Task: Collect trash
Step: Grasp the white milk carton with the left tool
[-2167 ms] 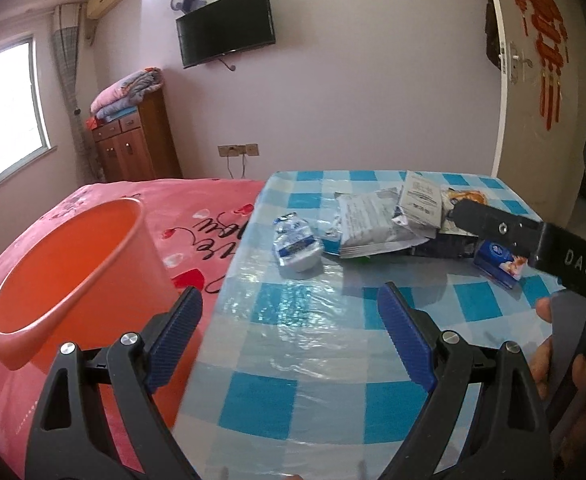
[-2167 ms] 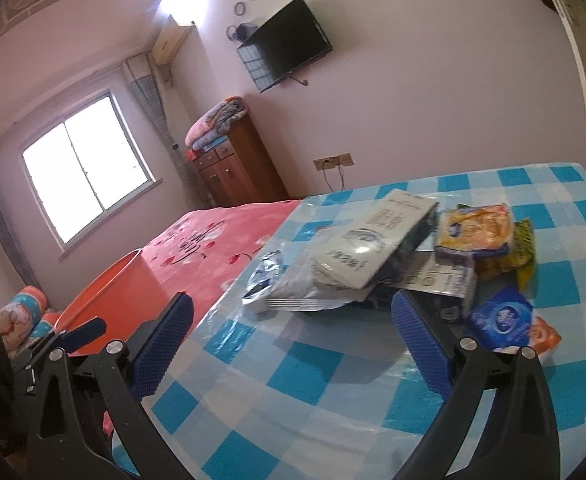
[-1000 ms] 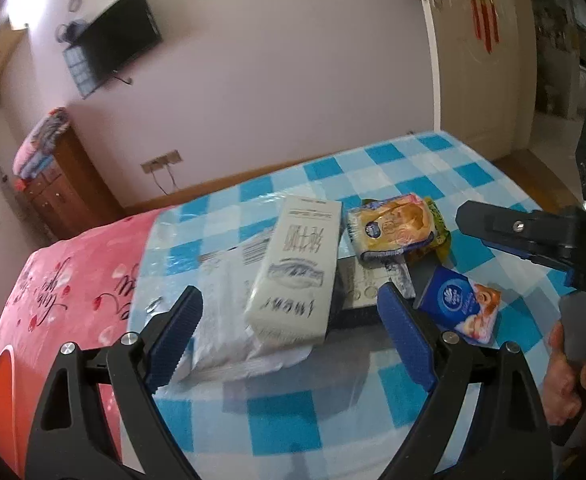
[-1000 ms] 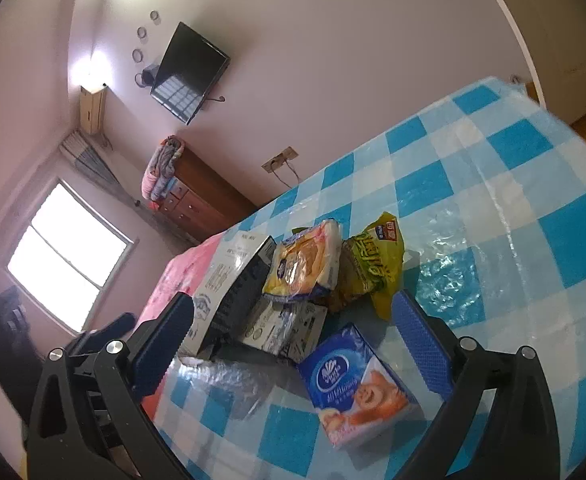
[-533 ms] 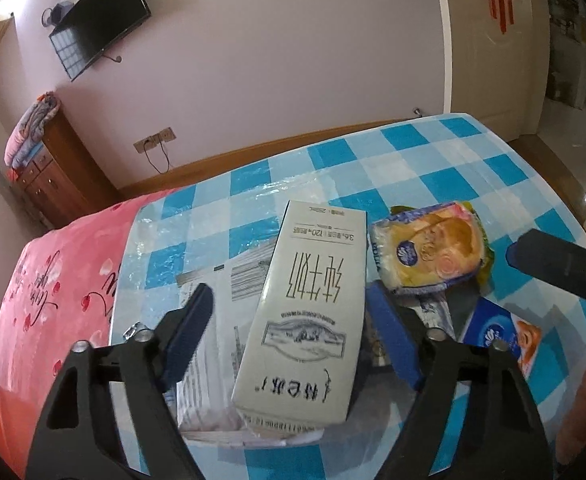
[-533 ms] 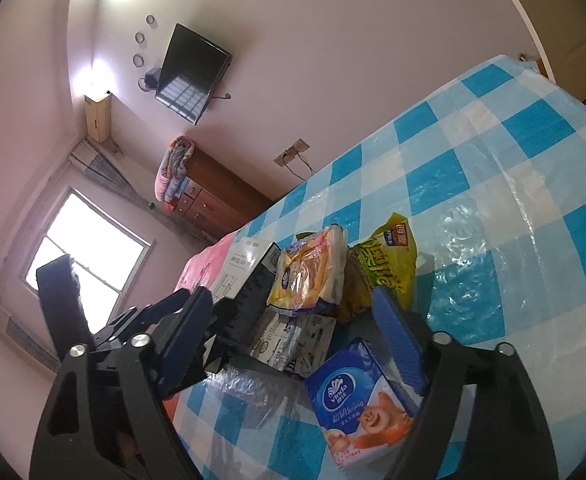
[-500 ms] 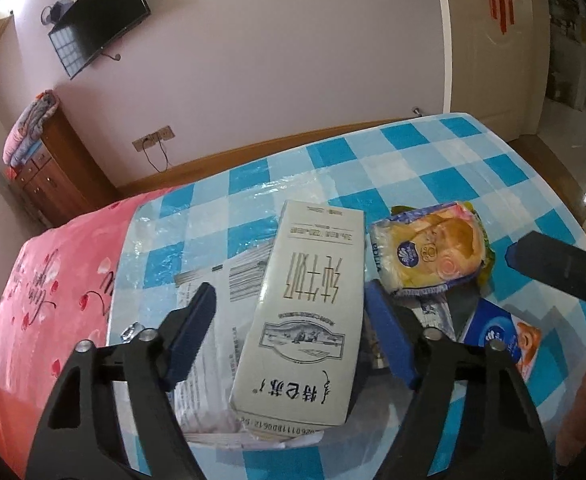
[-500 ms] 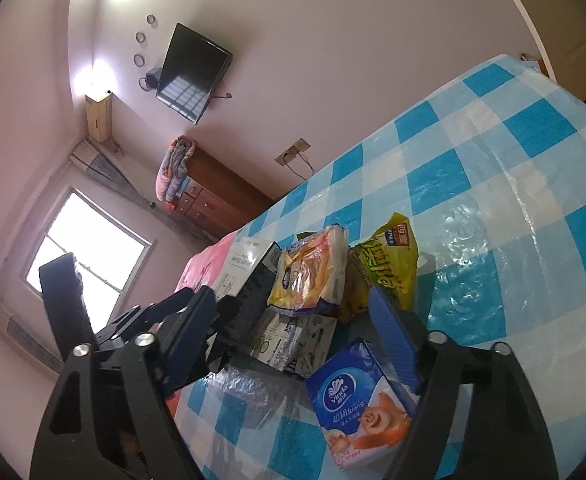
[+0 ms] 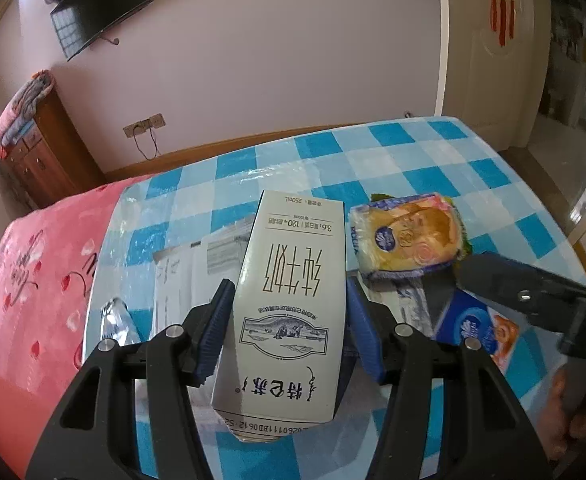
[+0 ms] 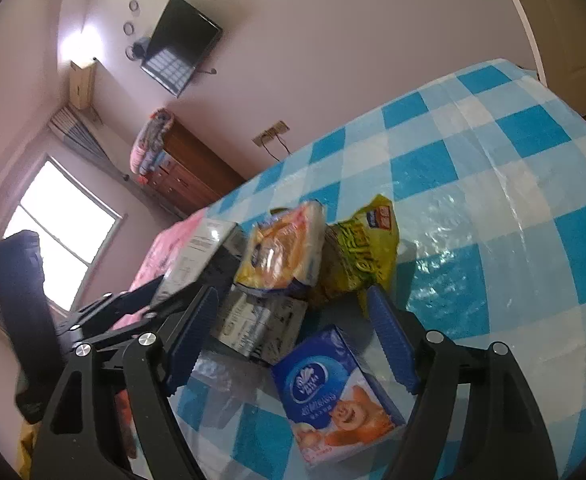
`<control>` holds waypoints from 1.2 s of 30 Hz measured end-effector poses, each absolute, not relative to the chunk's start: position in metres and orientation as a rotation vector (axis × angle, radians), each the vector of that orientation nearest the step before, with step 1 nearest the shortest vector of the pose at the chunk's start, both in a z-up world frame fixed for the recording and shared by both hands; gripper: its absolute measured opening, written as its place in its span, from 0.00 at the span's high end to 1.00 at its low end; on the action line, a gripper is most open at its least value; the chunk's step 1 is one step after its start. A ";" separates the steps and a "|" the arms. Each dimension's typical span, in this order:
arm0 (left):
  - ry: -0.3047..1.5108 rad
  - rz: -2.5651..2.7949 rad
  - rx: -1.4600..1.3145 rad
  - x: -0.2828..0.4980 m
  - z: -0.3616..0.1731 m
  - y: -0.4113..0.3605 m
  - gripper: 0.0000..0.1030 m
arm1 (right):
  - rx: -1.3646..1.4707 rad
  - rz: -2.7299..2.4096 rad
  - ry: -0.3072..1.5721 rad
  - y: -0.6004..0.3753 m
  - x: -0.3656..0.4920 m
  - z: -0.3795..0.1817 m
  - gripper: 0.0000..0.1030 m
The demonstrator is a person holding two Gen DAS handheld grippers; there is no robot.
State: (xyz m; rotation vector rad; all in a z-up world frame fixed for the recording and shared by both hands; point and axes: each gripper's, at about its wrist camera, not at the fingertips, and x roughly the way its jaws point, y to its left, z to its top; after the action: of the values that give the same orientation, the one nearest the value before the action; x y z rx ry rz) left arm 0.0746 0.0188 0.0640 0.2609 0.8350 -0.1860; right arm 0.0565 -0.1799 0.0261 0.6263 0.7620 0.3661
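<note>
A white milk carton [image 9: 289, 320] lies on top of a pile of trash on the blue checked table [image 9: 413, 152]. My left gripper [image 9: 289, 286] straddles it; its jaws are closing and both blue pads meet the carton's sides. From the right wrist view, the left gripper [image 10: 133, 304] shows at the pile's left. My right gripper [image 10: 291, 300] hovers open over a flattened grey carton [image 10: 261, 324] and a blue tissue pack [image 10: 333, 396], touching neither. One of its black fingers [image 9: 513, 292] shows at the right of the left wrist view.
The pile also holds a yellow bread pack [image 9: 409, 240], a green and yellow snack bag [image 10: 361, 256], a white plastic bag [image 9: 181, 280] and a crushed bottle [image 9: 115, 322]. A red bedspread [image 9: 33, 280] borders the table on the left. A door [image 9: 493, 60] stands at the back right.
My left gripper has moved forward and down over the milk carton and its jaws have narrowed onto its sides. The right gripper's jaws have narrowed a little; it has hardly moved.
</note>
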 end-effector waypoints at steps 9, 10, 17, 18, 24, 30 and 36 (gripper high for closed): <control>0.793 -0.186 0.155 0.034 0.080 0.035 0.45 | 0.518 0.320 0.829 -0.175 0.047 0.020 0.13; 0.792 -0.184 0.149 0.030 0.081 0.037 0.45 | 0.497 0.322 0.838 -0.173 0.046 0.020 0.13; 0.773 -0.164 0.095 -0.002 0.090 0.056 0.45 | 0.369 0.336 0.878 -0.152 0.031 0.016 0.13; 0.768 -0.159 0.090 -0.007 0.091 0.058 0.45 | 0.352 0.335 0.881 -0.150 0.029 0.015 0.13; 0.771 -0.136 0.062 -0.030 0.093 0.076 0.45 | 0.278 0.322 0.883 -0.143 0.023 0.012 0.13; 0.797 -0.101 0.046 -0.048 0.088 0.099 0.45 | 0.258 0.325 0.881 -0.139 0.016 0.012 0.13; 0.822 -0.067 0.032 -0.064 0.081 0.119 0.44 | 0.204 0.314 0.884 -0.131 0.015 0.012 0.13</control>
State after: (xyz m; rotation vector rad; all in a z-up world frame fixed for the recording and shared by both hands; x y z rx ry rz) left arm -0.0637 0.1189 0.0806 0.0320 0.8215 -0.0672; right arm 0.0151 -0.1310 0.0124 0.2044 0.8844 0.3143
